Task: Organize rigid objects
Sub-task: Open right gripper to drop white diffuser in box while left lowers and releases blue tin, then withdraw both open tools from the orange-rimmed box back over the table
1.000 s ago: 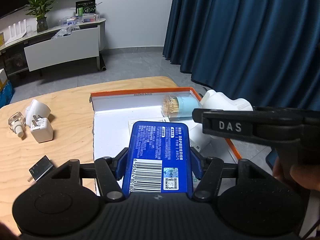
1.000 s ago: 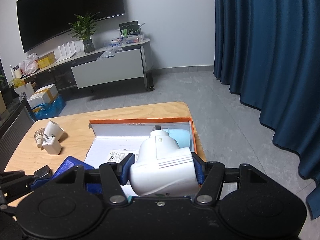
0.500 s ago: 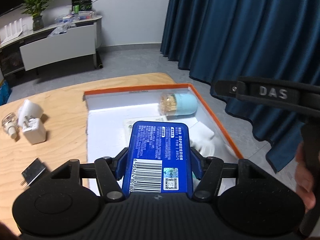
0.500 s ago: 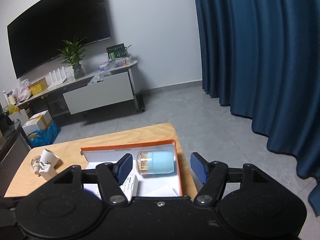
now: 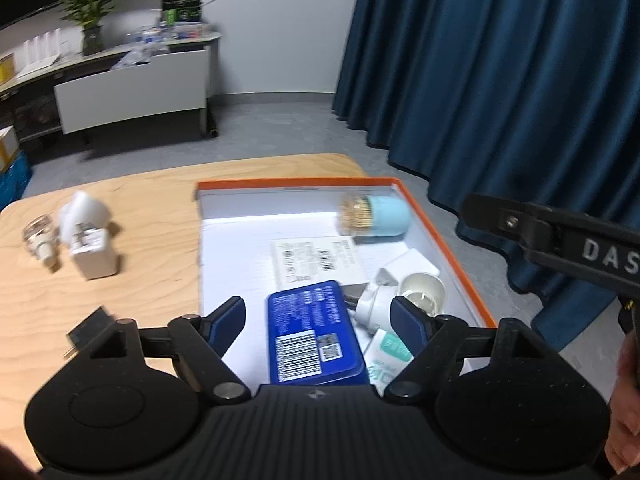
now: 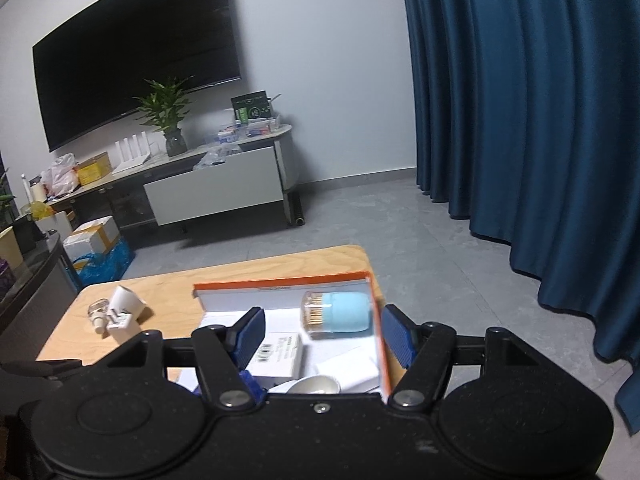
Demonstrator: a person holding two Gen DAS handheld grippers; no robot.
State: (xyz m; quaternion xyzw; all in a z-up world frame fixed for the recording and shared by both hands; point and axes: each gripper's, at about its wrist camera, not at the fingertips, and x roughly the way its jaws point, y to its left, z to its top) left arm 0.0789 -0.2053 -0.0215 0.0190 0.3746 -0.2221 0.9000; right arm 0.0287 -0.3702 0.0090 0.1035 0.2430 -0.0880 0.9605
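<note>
— Released since the earlier frames: the blue tin (image 5: 316,338), which was clamped between the pads of the left gripper (image 5: 320,320) a second ago, is now seen lying loose inside the orange-edged box (image 5: 448,236). The white plug-in device (image 5: 400,292), gripped by the right gripper (image 6: 322,338) a second ago, has likewise been let go and is seen in the box at about 2 o'clock from the tin.

— How are the left jaws found?

— They are opening. The tin is seen between the pads, but clear gaps are left on both sides, so nothing is pressed.

— And the right gripper?

— Its jaws are held wide apart with nothing between them. It is seen in the left wrist view at 3 o'clock, carried by a hand (image 5: 624,412), above the box's right edge.

— What else is seen in the box?

— A pale blue toothpick holder (image 5: 374,216) is laid on its side toward 1 o'clock of the box, near the far wall. A white printed carton (image 5: 318,260) lies flat at the middle, just beyond the tin.

— And outside the box?

— On the wooden table (image 5: 132,280), at 10 o'clock from the left gripper, a white charger (image 5: 94,254) and a small clear bottle (image 5: 38,236) are seen close together. A black adapter (image 5: 88,330) lies near the left finger at 9 o'clock.
</note>
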